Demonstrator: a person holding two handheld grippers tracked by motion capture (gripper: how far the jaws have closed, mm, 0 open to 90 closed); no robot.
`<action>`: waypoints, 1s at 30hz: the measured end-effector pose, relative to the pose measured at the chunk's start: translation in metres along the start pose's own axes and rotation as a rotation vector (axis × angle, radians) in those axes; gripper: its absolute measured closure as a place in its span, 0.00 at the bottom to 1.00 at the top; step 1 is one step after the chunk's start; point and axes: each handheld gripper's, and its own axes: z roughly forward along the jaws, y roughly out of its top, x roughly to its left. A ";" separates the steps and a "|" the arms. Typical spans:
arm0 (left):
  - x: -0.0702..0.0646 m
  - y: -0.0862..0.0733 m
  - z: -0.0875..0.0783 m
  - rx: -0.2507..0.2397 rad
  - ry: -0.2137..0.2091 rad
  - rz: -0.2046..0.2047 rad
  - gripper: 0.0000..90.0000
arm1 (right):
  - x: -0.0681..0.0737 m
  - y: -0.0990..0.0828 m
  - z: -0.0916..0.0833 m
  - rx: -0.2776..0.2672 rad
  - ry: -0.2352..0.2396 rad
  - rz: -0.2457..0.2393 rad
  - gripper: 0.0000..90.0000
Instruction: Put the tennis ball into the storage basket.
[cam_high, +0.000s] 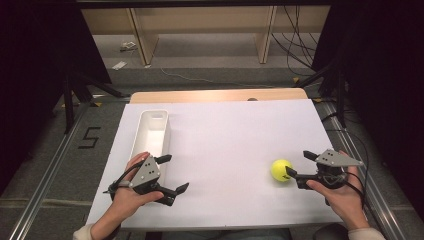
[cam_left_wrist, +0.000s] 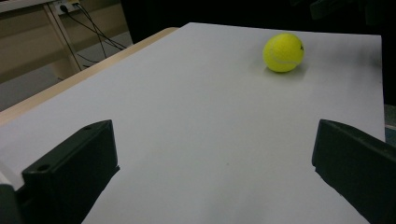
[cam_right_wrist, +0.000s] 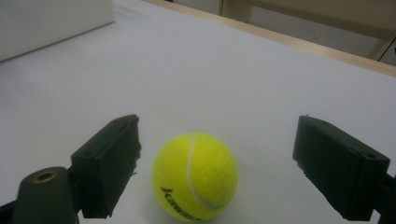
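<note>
Between the spread jaws of the right gripper (cam_right_wrist: 217, 163), yellow tennis ball (cam_right_wrist: 194, 176) nearer one jaw, untouched, left gripper (cam_high: 174, 174) jaws apart, far left.

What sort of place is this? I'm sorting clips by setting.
Probably a lab recording station: a white board as worktop, black curtains at the sides, loose cables on the floor, and a taped number 5 marking the spot.

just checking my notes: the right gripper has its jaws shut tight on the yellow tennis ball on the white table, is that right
Not quite. The right gripper has its jaws open, standing on either side of the yellow felt tennis ball, which rests free on the white table. The right gripper view shows a gap at each jaw.
</note>
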 end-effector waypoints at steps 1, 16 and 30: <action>0.000 0.000 0.000 0.000 0.001 0.002 0.00 | 0.000 0.000 0.000 0.001 0.000 0.001 0.17; -0.001 0.001 0.000 -0.002 -0.002 0.004 0.00 | 0.003 0.000 0.010 0.064 0.013 -0.015 0.17; -0.001 0.001 0.000 -0.002 -0.004 0.003 0.00 | 0.003 0.002 0.028 0.106 0.023 -0.016 0.17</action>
